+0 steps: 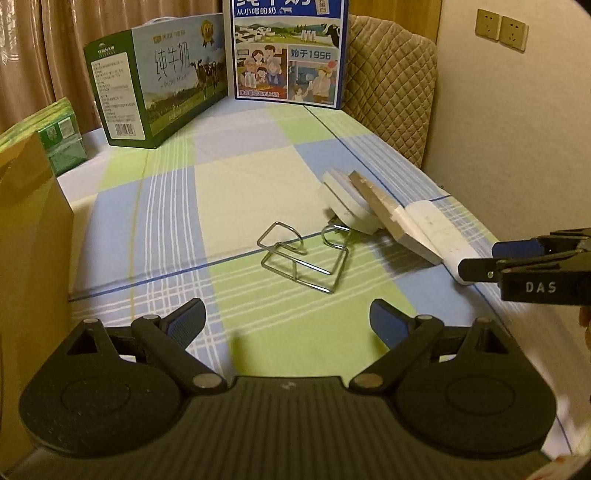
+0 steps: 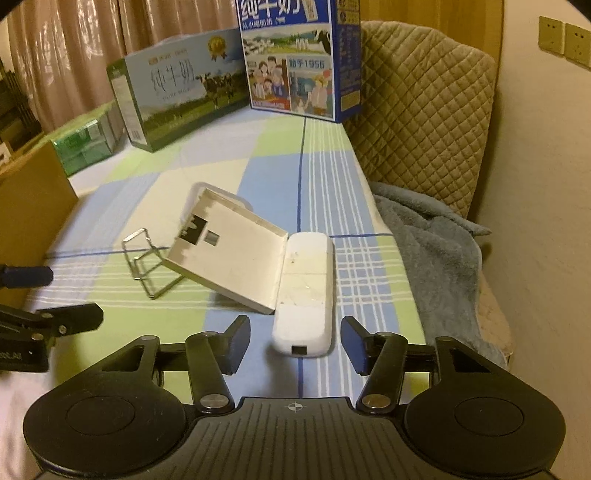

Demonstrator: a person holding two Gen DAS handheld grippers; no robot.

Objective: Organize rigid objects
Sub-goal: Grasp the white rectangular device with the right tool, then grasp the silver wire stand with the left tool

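left tool (image 1: 287,317) hanging released over the checked sheet (image 1: 229,192) of the bed, nothing between its pads; right tool (image 2: 295,343) also released, its two fingers straddling the near end of the white oblong device (image 2: 304,291) without touching it

task things lying mid-sheet: one white oblong device, one shallow white tray (image 2: 229,254) tilted up and touching the device's left edge, one white round block (image 1: 345,201) propping the tray from behind, one bent wire stand (image 1: 303,258) just beside the tray's low corner

wire stand lying between left tool and the tray; the tray is hiding most of the round block in the right wrist view

around: two milk cartons at the far end, one green (image 1: 159,88) lying long, one blue (image 1: 290,51) upright; one green pack (image 1: 62,140) and one brown cardboard box (image 1: 29,229) along the left; quilted cushion (image 2: 424,107) and grey blanket (image 2: 432,236) along the right; two wall sockets (image 1: 502,29); curtain (image 1: 40,48) behind
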